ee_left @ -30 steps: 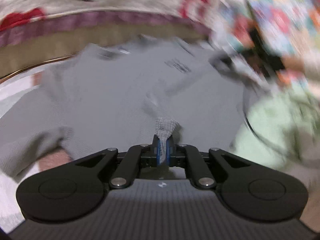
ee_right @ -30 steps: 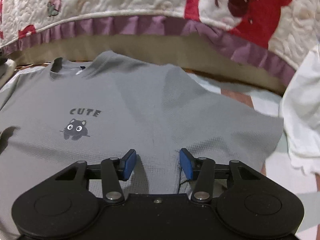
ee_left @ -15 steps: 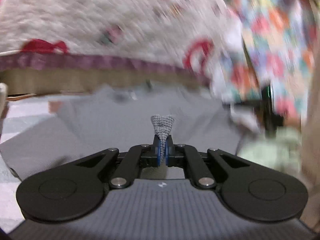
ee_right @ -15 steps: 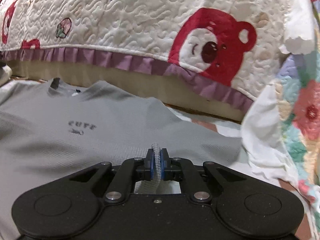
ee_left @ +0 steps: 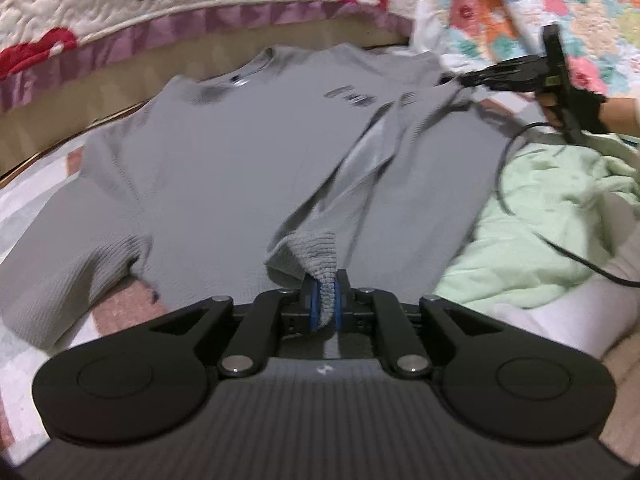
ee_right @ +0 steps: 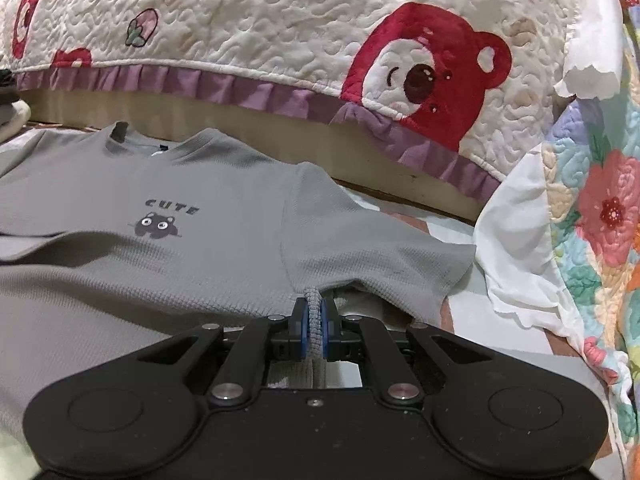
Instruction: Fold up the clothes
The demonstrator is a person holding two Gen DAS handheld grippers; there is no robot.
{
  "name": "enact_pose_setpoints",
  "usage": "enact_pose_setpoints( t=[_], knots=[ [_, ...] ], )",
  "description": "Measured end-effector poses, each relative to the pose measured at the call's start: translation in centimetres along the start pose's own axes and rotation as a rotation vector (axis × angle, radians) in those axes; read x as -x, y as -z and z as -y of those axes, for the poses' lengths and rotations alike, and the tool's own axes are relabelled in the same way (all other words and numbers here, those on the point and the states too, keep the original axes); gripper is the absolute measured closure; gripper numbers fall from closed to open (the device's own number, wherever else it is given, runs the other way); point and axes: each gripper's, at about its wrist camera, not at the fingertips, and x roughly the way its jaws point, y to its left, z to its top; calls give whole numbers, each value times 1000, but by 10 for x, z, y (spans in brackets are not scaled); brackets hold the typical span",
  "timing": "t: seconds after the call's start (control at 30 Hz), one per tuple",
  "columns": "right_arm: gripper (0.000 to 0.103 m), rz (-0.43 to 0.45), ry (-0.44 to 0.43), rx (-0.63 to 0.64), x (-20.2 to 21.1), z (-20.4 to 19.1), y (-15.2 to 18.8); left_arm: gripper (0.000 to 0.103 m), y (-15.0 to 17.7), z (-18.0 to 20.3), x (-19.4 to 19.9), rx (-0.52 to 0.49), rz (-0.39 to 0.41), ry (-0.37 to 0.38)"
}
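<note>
A grey T-shirt [ee_left: 224,168] with a "CUTE" cat print [ee_right: 160,224] lies spread face up on the bed. My left gripper [ee_left: 325,304] has a bunched fold of the shirt's edge between its blue pads. Its jaws are opening, but the pads still press on the cloth. My right gripper [ee_right: 315,328] is shut on a pinch of fabric by the underarm seam of the right sleeve [ee_right: 380,264]. In the left wrist view the right gripper [ee_left: 458,79] lifts that corner, held by a person's hand [ee_left: 576,112]. A raised ridge of cloth runs between the two grips.
A quilted cover with red bears [ee_right: 420,80] and a purple frill hangs behind the shirt. A floral quilt [ee_right: 604,208] and white cloth [ee_right: 516,248] lie to the right. A pale green garment [ee_left: 540,216] sits by the shirt's right side, crossed by a black cable [ee_left: 505,184].
The right gripper went from open above the shirt to shut on the fabric by the sleeve. The left gripper kept its fold, and its pads now sit slightly wider.
</note>
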Motion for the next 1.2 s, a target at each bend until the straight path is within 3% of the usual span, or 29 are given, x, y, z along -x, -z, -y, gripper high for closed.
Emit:
enact_pose_setpoints(
  t=[0.03,0.1,0.23,0.27,0.33,0.37,0.43,0.57,0.63,0.8,0.83,0.9,0.97,1.03,1.1,1.17,1.2],
  knots=[
    [96,3,0,-1,0,0,-1,82,-1,-1,0,13,-2,-12],
    [96,8,-3,-4,-2,1,-4,59,-2,-7,-2,60,9,-32],
    [96,21,-12,-21,-6,3,-13,54,-7,-34,-18,247,4,13],
    [96,24,-16,-28,-8,4,-16,58,-6,-43,-24,320,-8,47],
    [96,26,-27,-38,-13,7,-22,88,-2,-57,-30,440,-1,77],
    [96,29,-29,-34,-15,7,-26,96,-2,-60,-28,450,20,68],
    [96,50,-13,-11,-17,7,-36,96,-10,-62,-10,388,128,-54],
    [96,62,-23,17,-32,6,-53,97,-23,-89,6,493,303,-219],
    [96,60,-35,23,-41,5,-60,97,-27,-92,-8,461,281,-324],
    [96,-66,-65,-1,-82,0,-61,96,-22,-98,-42,457,165,-371],
    [92,-98,-38,-9,-87,-1,-59,94,-23,-96,-44,448,157,-393],
    [66,-134,37,-53,-91,1,-58,85,-23,-99,-42,483,142,-448],
    [64,-134,57,-111,-84,2,-62,75,-22,-101,-32,542,163,-457],
    [62,-128,11,-107,-74,-7,-71,64,-23,-97,-18,571,222,-415],
    [52,-119,-83,-63,-67,-25,-82,56,-26,-87,-19,536,210,-338],
    [47,-132,-227,-24,-64,-50,-92,56,-28,-76,-34,484,95,-301],
    [46,-143,-299,-13,-66,-64,-97,57,-28,-70,-42,464,26,-323]
  ],
)
